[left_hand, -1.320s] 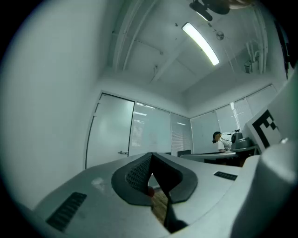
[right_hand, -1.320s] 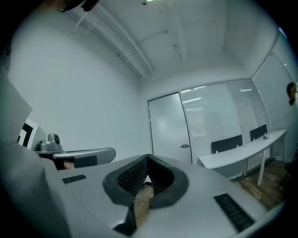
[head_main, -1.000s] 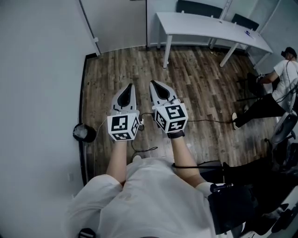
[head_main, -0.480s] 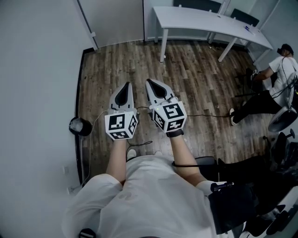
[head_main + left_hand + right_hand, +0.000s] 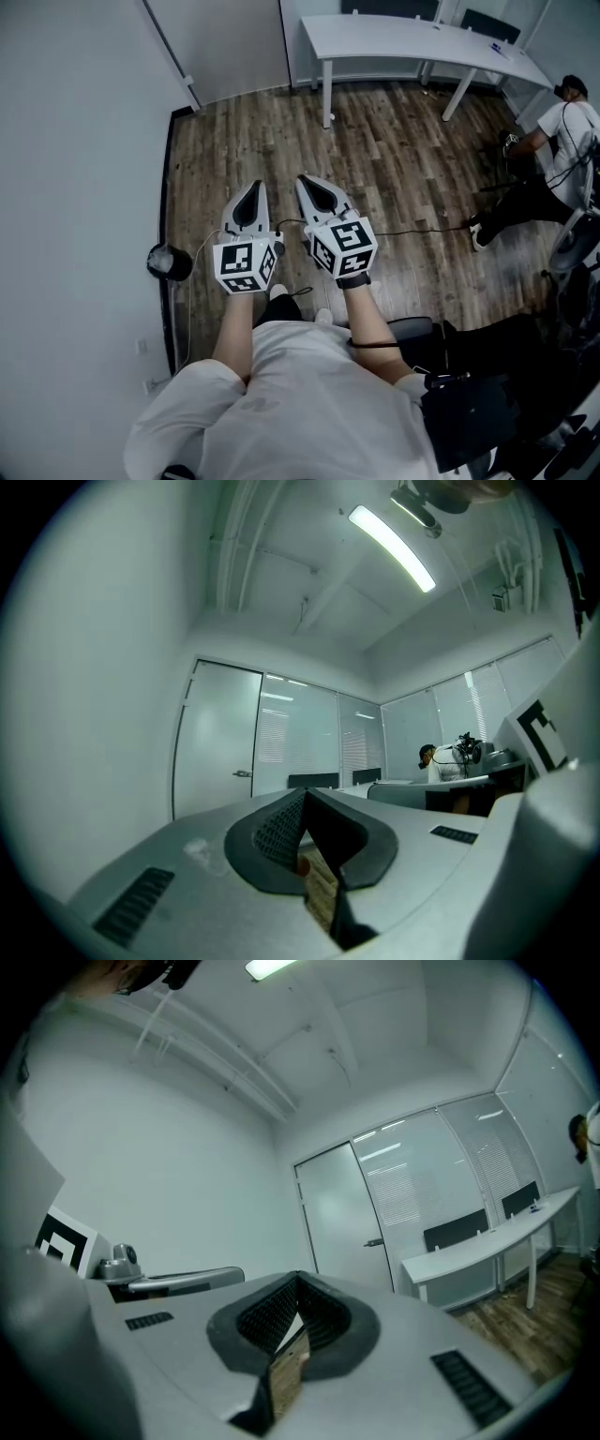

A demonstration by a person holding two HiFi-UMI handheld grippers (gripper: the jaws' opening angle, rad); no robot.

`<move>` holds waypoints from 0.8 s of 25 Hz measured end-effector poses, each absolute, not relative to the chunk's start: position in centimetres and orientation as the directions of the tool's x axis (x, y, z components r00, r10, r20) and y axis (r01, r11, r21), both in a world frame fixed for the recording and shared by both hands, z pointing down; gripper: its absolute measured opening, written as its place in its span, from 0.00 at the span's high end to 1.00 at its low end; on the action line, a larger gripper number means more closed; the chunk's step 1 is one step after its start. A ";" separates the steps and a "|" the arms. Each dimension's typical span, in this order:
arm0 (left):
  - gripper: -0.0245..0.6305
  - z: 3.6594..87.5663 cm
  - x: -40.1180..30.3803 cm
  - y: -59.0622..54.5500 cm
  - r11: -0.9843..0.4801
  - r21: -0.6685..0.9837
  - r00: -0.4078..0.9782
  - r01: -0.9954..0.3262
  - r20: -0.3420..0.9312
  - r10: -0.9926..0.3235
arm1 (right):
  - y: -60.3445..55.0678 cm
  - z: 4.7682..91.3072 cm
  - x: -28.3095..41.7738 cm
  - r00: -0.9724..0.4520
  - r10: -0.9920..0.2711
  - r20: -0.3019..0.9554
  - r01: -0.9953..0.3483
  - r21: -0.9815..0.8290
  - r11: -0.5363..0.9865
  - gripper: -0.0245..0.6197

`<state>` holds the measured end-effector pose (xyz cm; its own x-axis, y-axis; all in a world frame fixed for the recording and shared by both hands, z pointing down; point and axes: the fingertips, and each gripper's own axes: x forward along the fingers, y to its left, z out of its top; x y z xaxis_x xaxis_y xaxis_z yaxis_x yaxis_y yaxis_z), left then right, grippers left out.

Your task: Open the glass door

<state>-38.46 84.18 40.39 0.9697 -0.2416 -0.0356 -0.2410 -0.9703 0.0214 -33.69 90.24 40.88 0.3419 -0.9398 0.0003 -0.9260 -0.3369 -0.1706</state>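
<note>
Facing: the glass door (image 5: 339, 1227) stands ahead of both jaws, well apart from them, with its long axis vertical.
Door make: flat frosted panel with a small lever handle (image 5: 373, 1241) (at its right edge).
Left gripper (image 5: 251, 190): jaws closed together, empty.
Right gripper (image 5: 311, 183): jaws closed together, empty, with ribbed dark pads.

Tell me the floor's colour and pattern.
The floor is brown and grey wood-look planks; the head view shows it best.

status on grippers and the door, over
Shut and empty: left gripper, right gripper. Glass door ahead, closed, handle untouched. Wood floor between, nothing in the way; table off right.
</note>
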 end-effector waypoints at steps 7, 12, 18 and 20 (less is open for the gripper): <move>0.96 41.5 -36.8 84.5 -0.976 0.068 0.977 -0.208 -0.026 -0.210 | 91.0 42.2 -32.6 0.381 -0.924 0.026 -0.907 -0.182 -0.379 0.96; 0.96 42.5 -33.4 82.1 -0.978 0.109 0.983 -0.177 -0.023 -0.180 | 89.1 42.9 -29.0 0.425 -0.904 0.049 -0.887 -0.180 -0.426 0.96; 0.96 41.5 -29.4 74.3 -0.975 0.114 0.978 -0.190 -0.061 -0.198 | 81.5 42.5 -24.7 0.448 -0.892 0.062 -0.875 -0.178 -0.451 0.96; 0.96 40.9 -28.4 70.8 -0.972 0.123 0.974 -0.202 -0.080 -0.212 | 77.7 41.7 -24.3 0.433 -0.899 0.057 -0.886 -0.157 -0.437 0.96</move>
